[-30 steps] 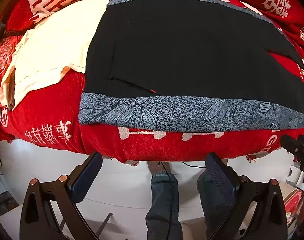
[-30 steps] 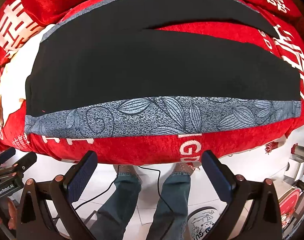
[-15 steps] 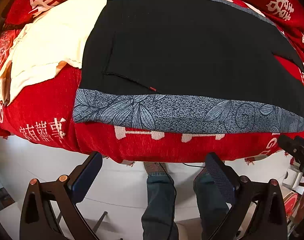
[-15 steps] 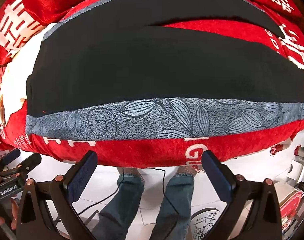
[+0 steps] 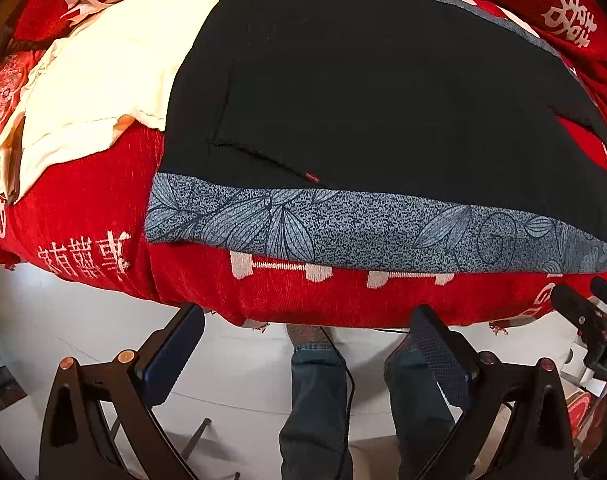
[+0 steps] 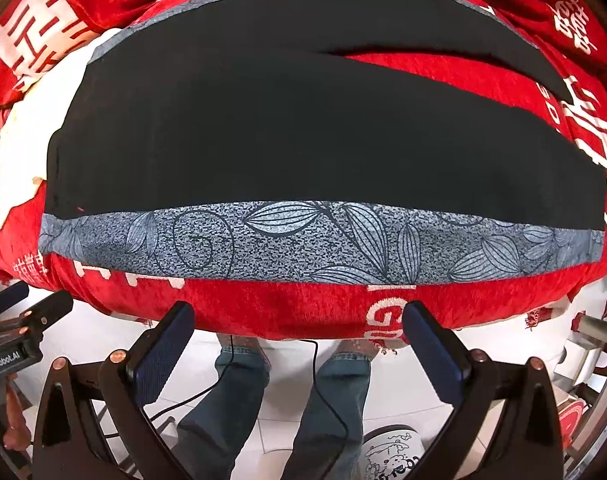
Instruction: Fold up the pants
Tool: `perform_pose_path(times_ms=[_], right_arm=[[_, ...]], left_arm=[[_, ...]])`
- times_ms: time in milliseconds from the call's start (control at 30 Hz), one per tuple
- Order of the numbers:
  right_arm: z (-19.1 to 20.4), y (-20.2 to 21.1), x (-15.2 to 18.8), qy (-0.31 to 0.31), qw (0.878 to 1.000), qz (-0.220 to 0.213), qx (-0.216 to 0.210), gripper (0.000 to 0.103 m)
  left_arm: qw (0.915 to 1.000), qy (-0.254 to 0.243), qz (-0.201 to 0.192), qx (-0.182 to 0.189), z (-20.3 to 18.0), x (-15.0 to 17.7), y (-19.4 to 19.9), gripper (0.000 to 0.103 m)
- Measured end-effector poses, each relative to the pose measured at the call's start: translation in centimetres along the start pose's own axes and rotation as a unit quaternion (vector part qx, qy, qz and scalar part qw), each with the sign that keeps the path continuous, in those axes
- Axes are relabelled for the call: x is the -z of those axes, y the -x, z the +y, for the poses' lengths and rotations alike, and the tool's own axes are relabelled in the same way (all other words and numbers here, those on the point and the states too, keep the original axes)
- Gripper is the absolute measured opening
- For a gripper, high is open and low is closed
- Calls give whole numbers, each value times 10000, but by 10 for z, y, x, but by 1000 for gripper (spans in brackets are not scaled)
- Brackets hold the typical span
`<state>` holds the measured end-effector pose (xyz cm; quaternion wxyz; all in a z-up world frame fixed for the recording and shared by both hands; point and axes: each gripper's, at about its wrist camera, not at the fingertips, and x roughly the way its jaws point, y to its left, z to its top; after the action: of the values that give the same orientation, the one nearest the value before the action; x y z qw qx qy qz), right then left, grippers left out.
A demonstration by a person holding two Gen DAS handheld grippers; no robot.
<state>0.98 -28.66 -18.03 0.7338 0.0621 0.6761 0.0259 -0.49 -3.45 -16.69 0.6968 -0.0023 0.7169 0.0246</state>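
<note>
Red bedspread (image 6: 287, 312) with white lettering covers the whole surface; cream cloth (image 5: 103, 76) lies at its left end, touching the pants. Pants (image 6: 303, 140), black with a grey leaf-print side band (image 6: 303, 244), lie flat along the near edge, legs slightly parted toward the right. Judged: light, limp knit, will drape and sag, likely clings to the plush cover. Best grips: the printed band's near edge, waist corner for the left gripper (image 5: 307, 344), hem end for the right gripper (image 6: 299, 340). Both claws spread wide, holding nothing, short of the bed edge.
</note>
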Motion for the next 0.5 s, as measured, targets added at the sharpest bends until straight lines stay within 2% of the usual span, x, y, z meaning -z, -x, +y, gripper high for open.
perform_pose_path(times_ms=[133, 167, 200, 233, 267, 333, 367, 467, 500], right_arm=[[-4, -2, -1, -142, 9996, 39, -251, 103], [-8, -2, -1, -256, 9987, 62, -436, 103], [-15, -1, -1, -472, 9955, 50, -815, 103], [-24, -1, -1, -794, 9860, -16, -1469, 103], [-33, -1, -1, -1095, 9674, -86, -2281, 103], [-41, -8, 1, -1409, 9356, -128, -3236, 103], [-42, -16, 2, -1482, 9240, -49, -3525, 103], [-36, -46, 6, -1492, 9034, 262, -4011, 101], [-33, -58, 7, -1520, 8936, 396, -4204, 94]], left_arm=[[10000, 25, 41, 75, 0, -1, -2, 103], [9998, 70, 41, 163, 2, -2, -2, 103], [9994, 148, 24, 315, 5, -3, -2, 103], [9983, 245, -11, 536, 9, -4, -1, 103], [9960, 362, -55, 818, 15, -5, -2, 103], [9899, 535, -107, 1309, 27, -6, -5, 103], [9877, 557, -121, 1455, 31, -7, -7, 103], [9812, 515, -131, 1856, 40, -7, -17, 103], [9793, 506, -88, 1956, 41, -7, -22, 103]])
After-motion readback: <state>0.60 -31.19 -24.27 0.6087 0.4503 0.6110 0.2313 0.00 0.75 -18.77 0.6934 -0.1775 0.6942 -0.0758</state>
